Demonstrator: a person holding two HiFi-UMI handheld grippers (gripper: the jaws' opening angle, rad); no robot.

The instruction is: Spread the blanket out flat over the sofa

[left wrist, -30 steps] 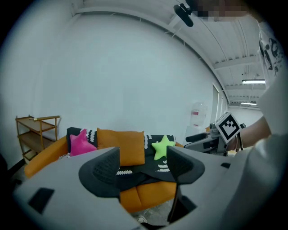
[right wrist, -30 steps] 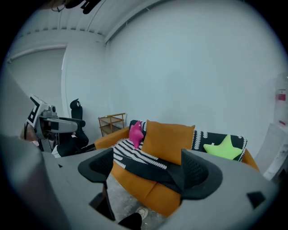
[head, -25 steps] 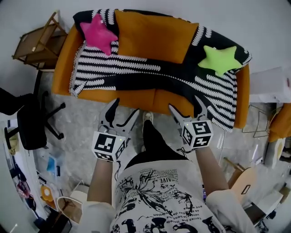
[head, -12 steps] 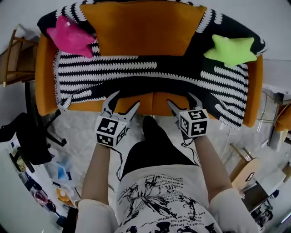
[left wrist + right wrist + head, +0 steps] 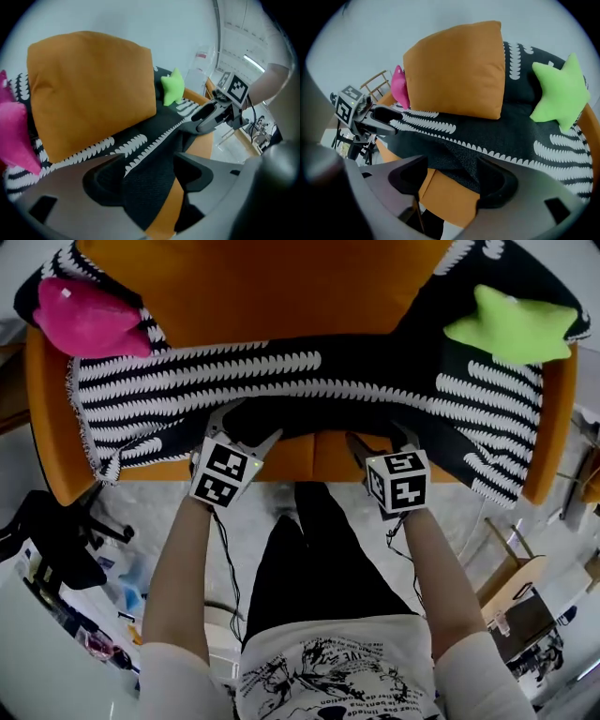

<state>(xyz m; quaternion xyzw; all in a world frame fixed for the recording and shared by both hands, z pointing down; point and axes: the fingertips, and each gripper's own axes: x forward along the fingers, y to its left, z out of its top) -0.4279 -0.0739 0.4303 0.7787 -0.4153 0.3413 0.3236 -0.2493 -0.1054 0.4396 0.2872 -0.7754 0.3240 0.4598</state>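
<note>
A black-and-white striped blanket (image 5: 234, 381) lies rumpled across the seat of the orange sofa (image 5: 309, 457), with a black fold bunched at the front edge. My left gripper (image 5: 246, 423) is at that fold left of centre. Its jaws stand apart in the left gripper view (image 5: 150, 176), with the black blanket (image 5: 150, 154) between them. My right gripper (image 5: 380, 435) is at the front edge right of centre. Its jaws (image 5: 450, 176) are closing with the blanket's hem (image 5: 497, 136) between them, and the pads do not press on it.
An orange cushion (image 5: 262, 287) leans on the backrest at centre. A pink star pillow (image 5: 84, 320) lies at the left and a green star pillow (image 5: 516, 324) at the right, both on the blanket. A black office chair (image 5: 52, 540) and a wooden chair (image 5: 511, 582) flank the person's legs (image 5: 309, 549).
The view has closed in on the sofa. Both grippers have moved forward from above the floor to the blanket's front edge, and now straddle the fold.
</note>
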